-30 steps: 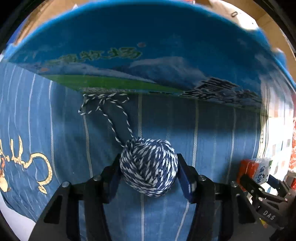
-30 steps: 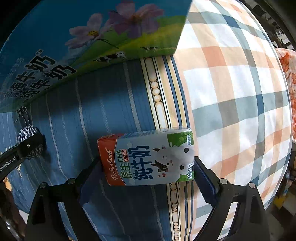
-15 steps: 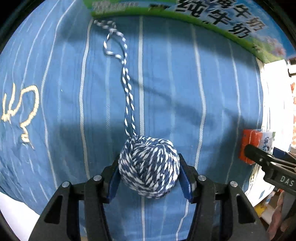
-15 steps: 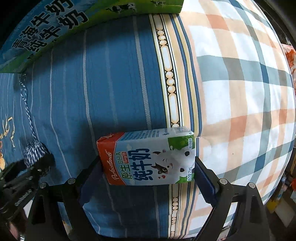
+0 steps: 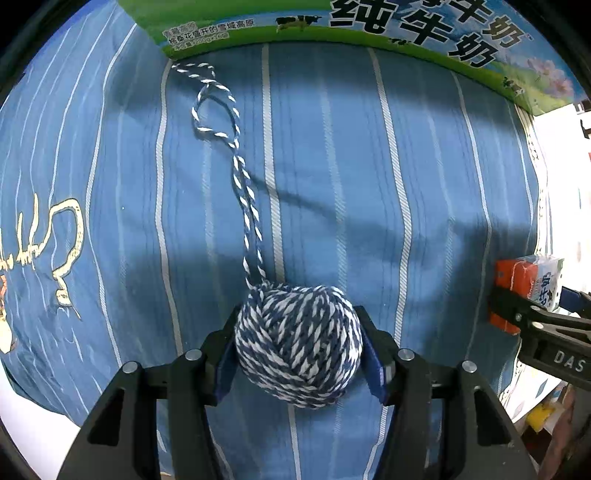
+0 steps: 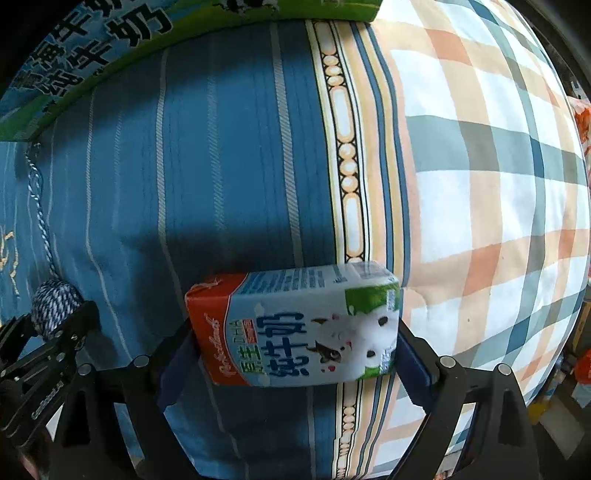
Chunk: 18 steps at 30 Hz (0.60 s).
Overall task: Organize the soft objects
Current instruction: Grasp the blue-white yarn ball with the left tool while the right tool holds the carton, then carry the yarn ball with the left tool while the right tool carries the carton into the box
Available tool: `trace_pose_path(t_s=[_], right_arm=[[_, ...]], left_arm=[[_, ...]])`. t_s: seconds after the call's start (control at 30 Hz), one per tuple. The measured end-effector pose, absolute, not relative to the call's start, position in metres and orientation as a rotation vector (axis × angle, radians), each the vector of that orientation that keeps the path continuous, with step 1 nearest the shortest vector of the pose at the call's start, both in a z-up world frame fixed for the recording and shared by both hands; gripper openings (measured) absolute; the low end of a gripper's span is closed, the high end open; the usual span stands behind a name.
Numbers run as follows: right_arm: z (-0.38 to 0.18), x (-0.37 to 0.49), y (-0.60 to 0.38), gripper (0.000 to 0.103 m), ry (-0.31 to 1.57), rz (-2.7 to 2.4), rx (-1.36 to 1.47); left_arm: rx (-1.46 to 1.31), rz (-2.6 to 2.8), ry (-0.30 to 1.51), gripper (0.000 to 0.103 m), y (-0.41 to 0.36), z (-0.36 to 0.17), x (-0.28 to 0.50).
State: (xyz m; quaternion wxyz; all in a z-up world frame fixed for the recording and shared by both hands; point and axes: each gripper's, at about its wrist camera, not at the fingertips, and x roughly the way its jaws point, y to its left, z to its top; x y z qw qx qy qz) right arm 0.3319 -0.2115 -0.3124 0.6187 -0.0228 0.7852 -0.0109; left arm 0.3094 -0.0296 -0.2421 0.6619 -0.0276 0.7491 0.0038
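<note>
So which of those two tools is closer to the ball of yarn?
Left. The left tool has the ball of yarn between its fingers, jaws opening. The right tool is off to the side, gripping the milk carton.

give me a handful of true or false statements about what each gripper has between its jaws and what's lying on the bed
1. A blue-and-white ball of yarn sits between the left gripper's jaws. True; those jaws are opening.
2. The right gripper has a milk carton between its jaws. True.
3. The yarn's loose tail is wound up tight, none trailing. False; it trails across the blue striped cover toward the big printed box.
4. The carton is all green. False; it is orange, white, blue and green.
5. A plaid cloth lies beside the striped cover. True.
</note>
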Motion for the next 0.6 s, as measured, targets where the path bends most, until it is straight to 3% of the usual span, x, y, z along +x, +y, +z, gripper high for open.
trace_pose_path(t_s=[0.3,0.4,0.43,0.6], right_arm=[[-0.320,0.332,-0.203,0.095,1.812,-0.038,-0.085],[-0.323,0.333,-0.205,0.095,1.829,-0.039,-0.083],[-0.324,0.334,-0.205,0.095,1.833,-0.038,-0.083],[-0.324,0.335,-0.207,0.092,1.832,-0.024,-0.089]], left_arm=[[-0.055,-0.001,1.668,0.064,-0.021,-0.247,0.300],[-0.049,-0.003,1.662,0.060,-0.023,-0.247,0.303],[-0.048,-0.005,1.663,0.051,-0.024,-0.247,0.304],[-0.049,-0.007,1.643,0.051,-0.029,-0.239,0.311]])
